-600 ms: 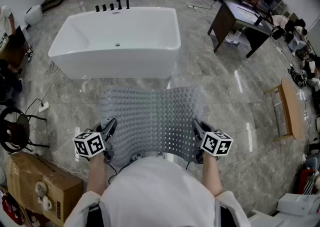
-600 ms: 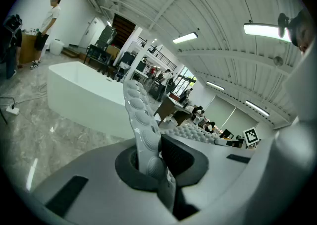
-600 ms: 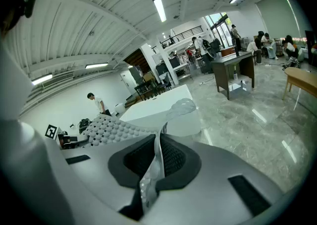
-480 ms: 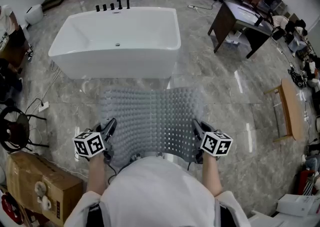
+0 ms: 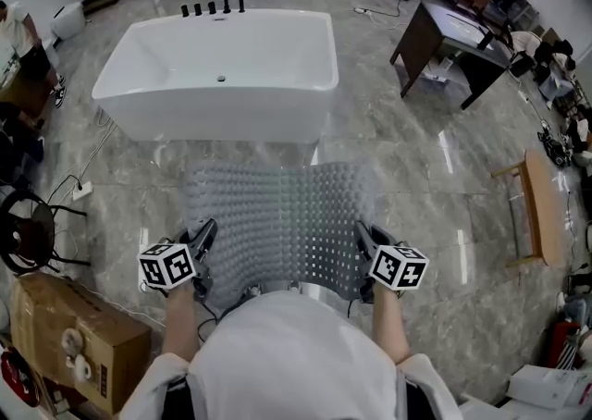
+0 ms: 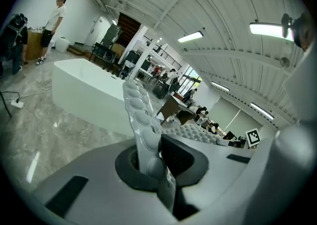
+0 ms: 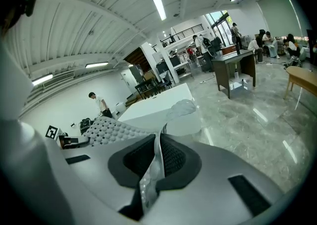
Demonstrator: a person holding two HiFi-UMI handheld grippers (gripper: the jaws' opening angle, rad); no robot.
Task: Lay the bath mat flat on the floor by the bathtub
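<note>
The translucent bath mat (image 5: 280, 224) is hanging spread at the frame's centre, just below the white bathtub (image 5: 217, 71), with the left gripper (image 5: 201, 240) and right gripper (image 5: 363, 240) each pinching a near corner, jaws clamped tight on its bubbled edge.

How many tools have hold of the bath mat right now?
2. The left tool pinches the bath mat at its near left corner; the right tool pinches its near right corner.

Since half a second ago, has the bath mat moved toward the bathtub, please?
No. The bath mat keeps its far edge at the same gap from the bathtub in the head view.
</note>
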